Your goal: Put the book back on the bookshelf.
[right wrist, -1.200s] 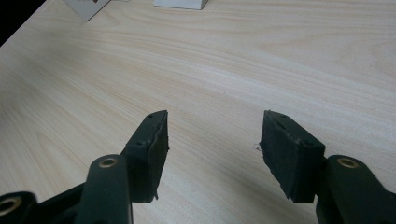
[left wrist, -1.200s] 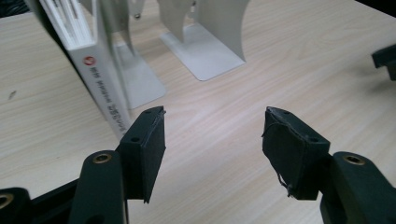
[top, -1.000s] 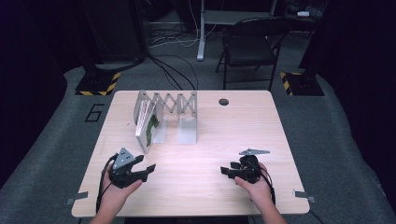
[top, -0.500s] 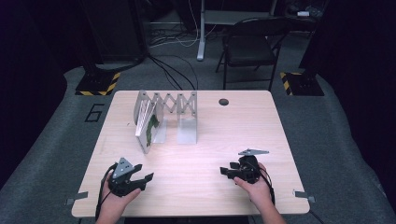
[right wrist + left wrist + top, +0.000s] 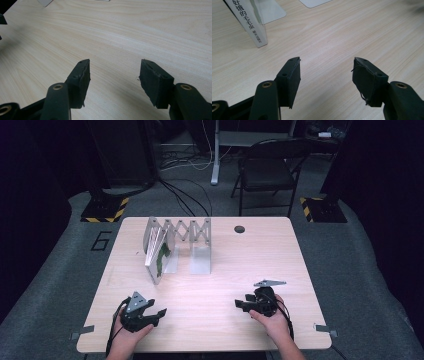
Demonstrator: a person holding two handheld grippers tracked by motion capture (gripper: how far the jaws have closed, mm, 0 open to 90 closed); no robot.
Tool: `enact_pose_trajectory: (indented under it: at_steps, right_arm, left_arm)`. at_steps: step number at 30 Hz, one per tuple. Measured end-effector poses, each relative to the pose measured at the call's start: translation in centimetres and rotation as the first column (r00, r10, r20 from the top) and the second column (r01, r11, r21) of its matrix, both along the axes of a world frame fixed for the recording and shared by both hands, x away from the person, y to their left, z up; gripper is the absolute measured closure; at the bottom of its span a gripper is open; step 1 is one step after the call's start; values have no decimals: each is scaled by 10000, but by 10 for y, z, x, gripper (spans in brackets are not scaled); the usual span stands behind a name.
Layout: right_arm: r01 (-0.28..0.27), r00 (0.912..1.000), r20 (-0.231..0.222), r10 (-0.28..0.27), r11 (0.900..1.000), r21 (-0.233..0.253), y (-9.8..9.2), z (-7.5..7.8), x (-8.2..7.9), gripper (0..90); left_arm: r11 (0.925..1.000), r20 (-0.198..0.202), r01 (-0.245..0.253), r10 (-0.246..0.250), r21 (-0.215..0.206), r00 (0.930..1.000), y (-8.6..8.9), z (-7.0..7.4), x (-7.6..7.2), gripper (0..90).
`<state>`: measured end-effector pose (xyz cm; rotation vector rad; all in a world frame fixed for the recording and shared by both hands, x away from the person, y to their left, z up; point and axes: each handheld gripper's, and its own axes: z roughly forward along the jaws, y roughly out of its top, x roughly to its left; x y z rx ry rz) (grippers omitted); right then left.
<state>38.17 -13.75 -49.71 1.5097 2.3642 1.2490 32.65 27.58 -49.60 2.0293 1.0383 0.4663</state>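
Item: white book (image 5: 159, 255), upright in the accordion rack (image 5: 182, 231) toward the table's (image 5: 300, 260) far-left corner; we hold left gripper (image 5: 152, 314) nearer, right gripper (image 5: 243, 304) farther, both spread apart and empty.

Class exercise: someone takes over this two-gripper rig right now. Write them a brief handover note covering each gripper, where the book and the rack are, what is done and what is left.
Left gripper: open, empty, low over the near left of the table, pointing toward the book.
Right gripper: open, empty, low over the near right of the table, pointing left.
Book: stands leaning in the left end of the expanding book rack, white spine toward the person; the other slots look empty.
Done: nothing that can be judged from this moment, beyond the book being in the rack.
Left: likely handling the book; the left gripper is nearer to it.
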Motion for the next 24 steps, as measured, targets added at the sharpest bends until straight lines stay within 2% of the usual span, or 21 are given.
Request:
enact_pose_trajectory:
  at_steps: [5, 9, 11, 12, 13, 20, 24]
  right_arm:
    - [8, 10000, 5, -8, 10000, 2, 0, 0, 1, 415]
    - [-22, 10000, 0, 22, 10000, -31, 1, 0, 1, 415]
    - [-75, 10000, 9, 76, 9999, -71, 2, -1, 1, 415]
    - [-75, 10000, 9, 76, 9999, -71, 2, -1, 1, 415]
    - [-72, 10000, -17, 71, 9999, -81, 3, -1, 1, 415]
    - [-61, 10000, -51, 60, 9999, -110, 3, -2, 2, 415]
    - [-52, 10000, -10, 52, 9999, -118, 3, -1, 3, 415]
  left_arm:
    - [10000, -49, 13, -13, 17, 10000, 1, -2, 1, 397]
    - [9996, 49, -232, 233, -170, 9997, 2, -3, 0, 397]
    - [9997, -38, -181, 181, -142, 9998, 3, -2, 0, 397]
    - [9995, 59, -262, 263, -192, 9996, 2, -3, 1, 397]
    - [9998, -48, -182, 182, -129, 9998, 3, -2, 1, 397]
    - [10000, 13, -18, 18, -62, 10000, -1, -2, -1, 399]
    - [9998, 41, -1, 2, -210, 10000, -3, -1, -2, 400]
